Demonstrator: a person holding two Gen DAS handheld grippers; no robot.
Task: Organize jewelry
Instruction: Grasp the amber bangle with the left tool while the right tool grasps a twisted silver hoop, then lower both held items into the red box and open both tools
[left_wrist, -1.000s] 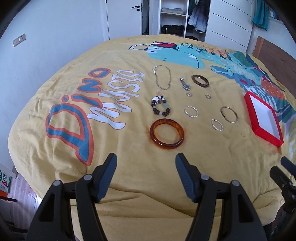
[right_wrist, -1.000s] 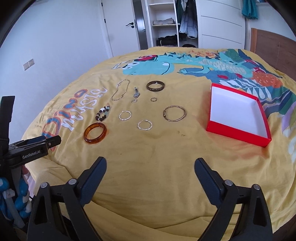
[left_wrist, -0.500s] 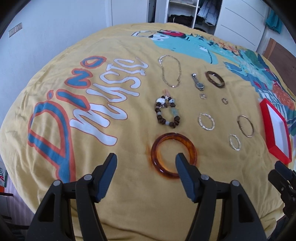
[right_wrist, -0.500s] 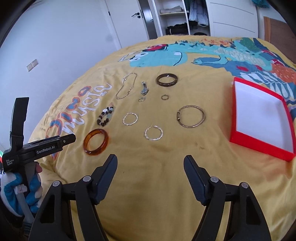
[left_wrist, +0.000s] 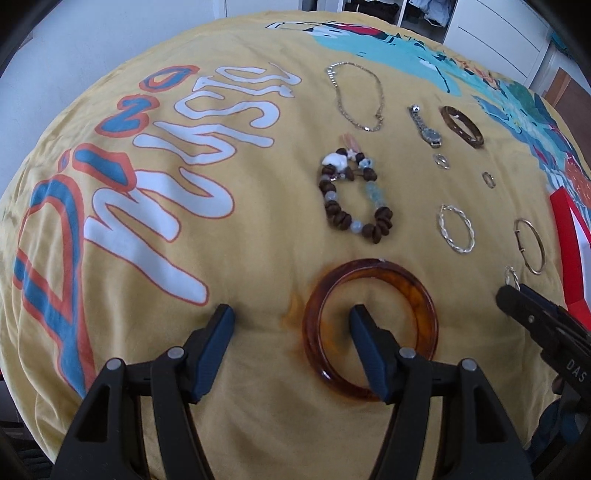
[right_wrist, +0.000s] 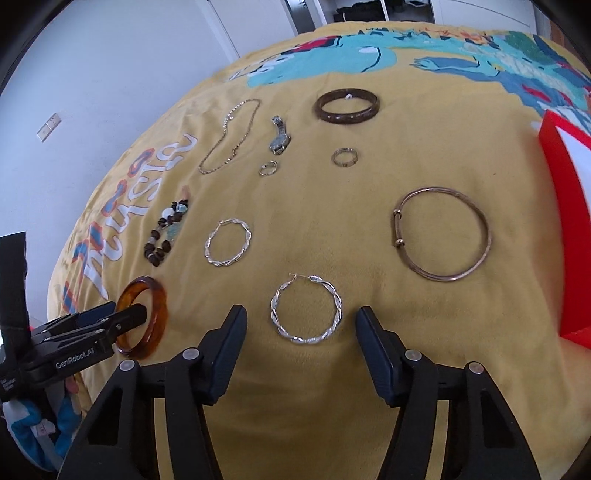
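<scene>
From your left wrist camera, your left gripper is low over the yellow bedspread with its jaws spread wide. The right finger sits inside the amber bangle, the left finger outside it on bare fabric, so the bangle's left wall lies between them, not yet pinched. Just beyond the bangle lies the beaded bracelet, then the chain necklace. To the right are the watch, the dark bangle and one twisted silver hoop. The red box shows at the right edge.

From your right wrist camera, your right gripper is also low and wide open, holding nothing. A second twisted hoop lies flat just ahead of the fingertips, in line with the gap. The thin metal bangle rests farther right, near the red box. At the lower left you can see your left gripper reaching into the amber bangle.
</scene>
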